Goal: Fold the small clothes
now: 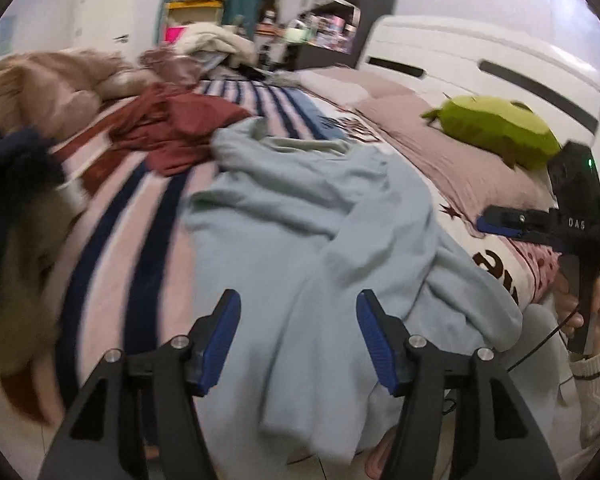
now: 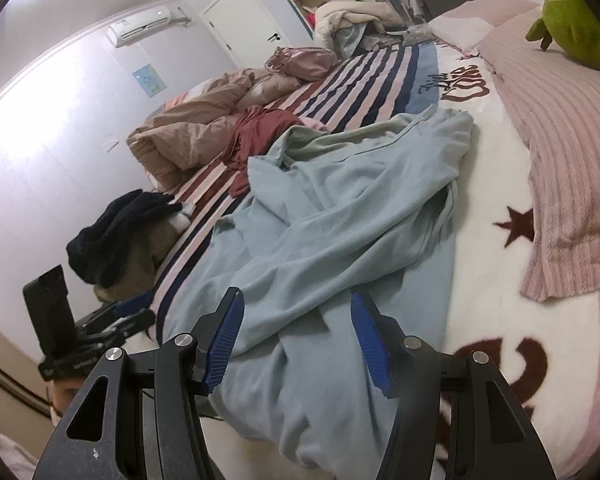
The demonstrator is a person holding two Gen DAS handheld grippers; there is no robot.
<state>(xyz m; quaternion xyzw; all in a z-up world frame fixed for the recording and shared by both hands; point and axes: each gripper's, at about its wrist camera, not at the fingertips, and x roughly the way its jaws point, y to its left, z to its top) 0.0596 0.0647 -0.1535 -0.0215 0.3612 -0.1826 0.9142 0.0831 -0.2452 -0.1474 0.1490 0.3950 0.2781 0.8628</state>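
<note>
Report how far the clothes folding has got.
Done: nothing looks folded. In hand: the light blue garment lies rumpled on the bed; left gripper and right gripper hover open over it. Left: the blue one, the maroon garment and the dark pile.

Light-blue garment (image 1: 300,208): soft matt fleece; bedspread (image 2: 496,184): plush, fuzzy.

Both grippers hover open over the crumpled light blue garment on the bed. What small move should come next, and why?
Probably lower the left gripper onto the near hanging edge of the light blue garment and pinch it. Its jaws stand apart with nothing between them, the right gripper is likewise open and empty, and the cloth lies bunched with a sleeve thrown across, so it needs spreading flat before folding.
</note>
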